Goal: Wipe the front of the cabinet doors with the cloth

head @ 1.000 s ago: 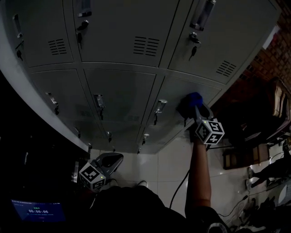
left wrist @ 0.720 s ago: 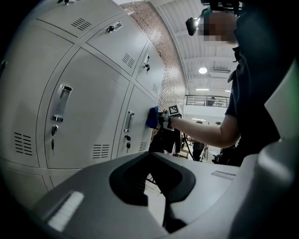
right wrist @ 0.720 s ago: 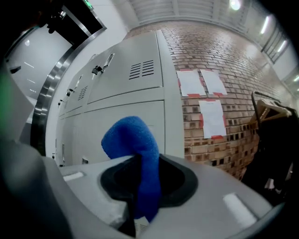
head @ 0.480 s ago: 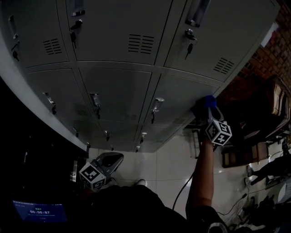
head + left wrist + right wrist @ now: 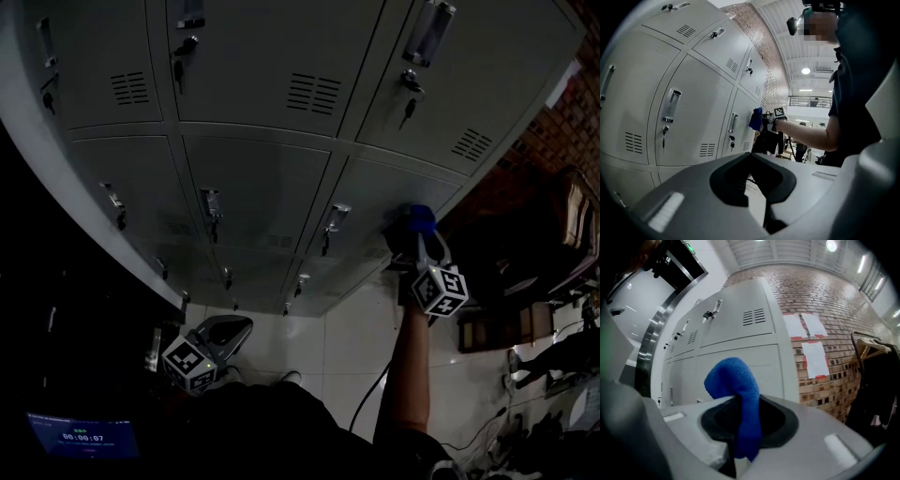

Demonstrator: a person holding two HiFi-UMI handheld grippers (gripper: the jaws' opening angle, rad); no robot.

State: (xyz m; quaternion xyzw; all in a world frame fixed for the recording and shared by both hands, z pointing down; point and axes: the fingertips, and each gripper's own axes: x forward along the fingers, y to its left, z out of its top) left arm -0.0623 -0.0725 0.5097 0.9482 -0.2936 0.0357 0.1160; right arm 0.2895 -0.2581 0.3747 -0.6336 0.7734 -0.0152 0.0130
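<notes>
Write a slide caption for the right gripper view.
Right gripper shut on a blue cloth, facing grey cabinet doors, with a brick wall to the right.

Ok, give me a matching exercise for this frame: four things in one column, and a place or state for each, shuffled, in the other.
Things:
1. blue cloth
2. left tongs
3. right tongs
4. white papers

Places or states:
A. on the brick wall
B. held low, shut and empty
C. up at a cabinet door, shut on something
D. sticking out from between closed tongs

Pairs: 1-D, 2-B, 3-C, 4-A
</notes>
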